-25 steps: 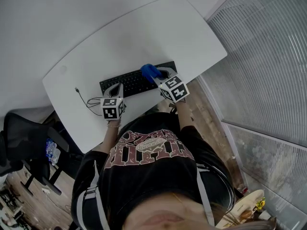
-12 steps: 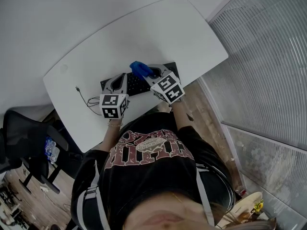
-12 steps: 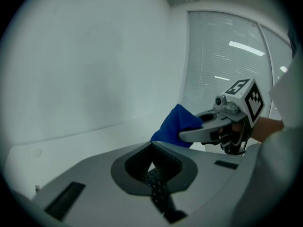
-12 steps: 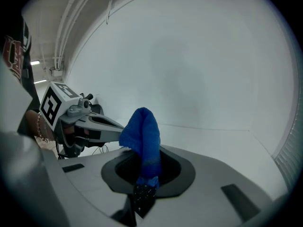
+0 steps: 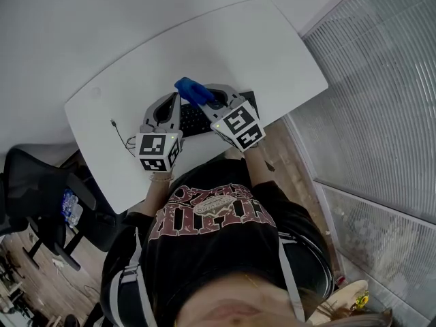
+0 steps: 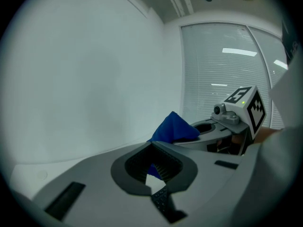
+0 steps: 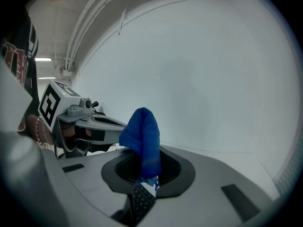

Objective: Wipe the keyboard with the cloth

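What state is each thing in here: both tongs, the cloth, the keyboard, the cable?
right tongs: shut on the blue cloth.
left tongs: shut, nothing clamped, tips close beside the blue cloth.
blue cloth: bunched, standing up out of the right tongs.
keyboard: flat on the table, partly hidden by both tongs.
cable: loose on the table.

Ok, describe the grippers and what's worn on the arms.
The left gripper and right gripper are grey plastic shells with dark ribbed jaws. Each carries a white cube with black square markers. The person wears a black short-sleeved T-shirt with reddish print.
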